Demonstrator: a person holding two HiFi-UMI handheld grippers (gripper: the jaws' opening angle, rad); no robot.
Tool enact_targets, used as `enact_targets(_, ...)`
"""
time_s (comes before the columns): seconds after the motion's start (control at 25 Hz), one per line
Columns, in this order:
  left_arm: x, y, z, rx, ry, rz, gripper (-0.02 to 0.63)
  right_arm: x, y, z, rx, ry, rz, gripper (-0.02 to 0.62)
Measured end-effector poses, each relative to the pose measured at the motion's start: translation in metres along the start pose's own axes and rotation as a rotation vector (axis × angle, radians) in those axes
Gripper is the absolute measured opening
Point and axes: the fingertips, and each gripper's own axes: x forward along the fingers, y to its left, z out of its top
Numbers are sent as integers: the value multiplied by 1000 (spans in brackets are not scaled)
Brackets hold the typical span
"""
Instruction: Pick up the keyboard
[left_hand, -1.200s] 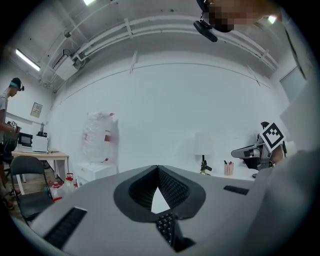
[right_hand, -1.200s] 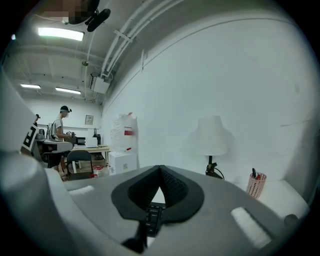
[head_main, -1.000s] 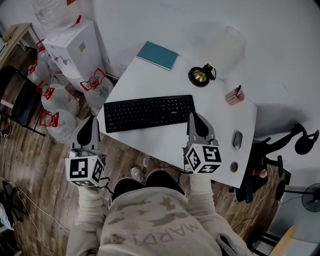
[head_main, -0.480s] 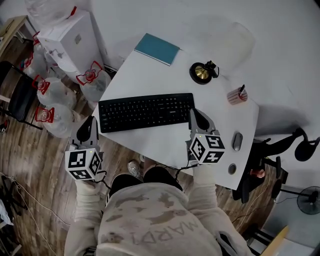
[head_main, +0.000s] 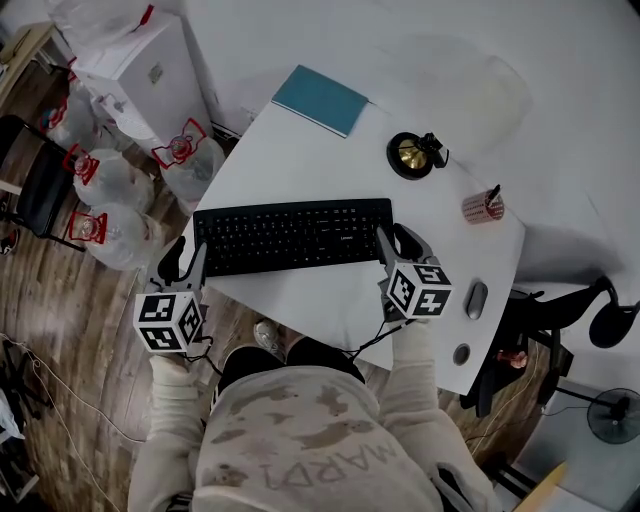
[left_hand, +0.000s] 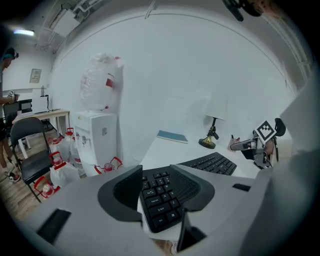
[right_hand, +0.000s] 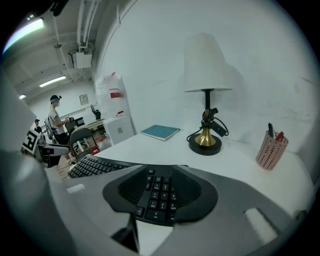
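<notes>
On the white table (head_main: 300, 150) the black keyboard (head_main: 290, 235) lies flat. Its left end sits between the spread jaws of the left gripper (head_main: 185, 255), its right end between those of the right gripper (head_main: 402, 238). Each gripper's body hides the keyboard's end edges, so contact with the pads cannot be told.

Left gripper (head_main: 185, 262): held low at the person's left, marker cube (head_main: 170, 322) toward the body, jaws pointing forward and standing apart on either side of the keyboard's (head_main: 290, 235) left end; left forearm (head_main: 172, 420) in a pale patterned sleeve, stretched forward from the torso. Right gripper (head_main: 399, 243): roughly level with the left, its own marker cube nearest the body, jaws likewise apart about the keyboard's right end; right forearm (head_main: 412, 385) sleeved the same, reaching forward, the two arms roughly parallel.
</notes>
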Motion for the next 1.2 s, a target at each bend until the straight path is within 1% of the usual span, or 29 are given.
enact_targets(0.12,10,3,-8,-11,39,9,186,12,-8,-10,3,47,8,184)
enact_targets(0.24,18,4,-14,-28,67,9,209,24,-14,-20,7,86,21,200)
enact_targets(0.4,28,6,-22,-31,107,8,238,38,-22,-34,15,138,29,249)
enact_targets(0.52,34,8,-29,-52,132,15,257,46,-27,-43,29,167,32,276)
enact_targets(0.68,41,8,-37,-86,156,9,279,53,-35,-48,53,173,32,299)
enact_targets(0.84,47,11,-45,-107,188,15,296,58,-43,-49,39,177,11,313)
enact_targets(1.0,52,11,-51,-105,221,18,305,59,-47,-50,58,169,20,339)
enact_targets(1.2,59,7,-60,-104,259,14,311,61,-48,-53,99,158,52,345)
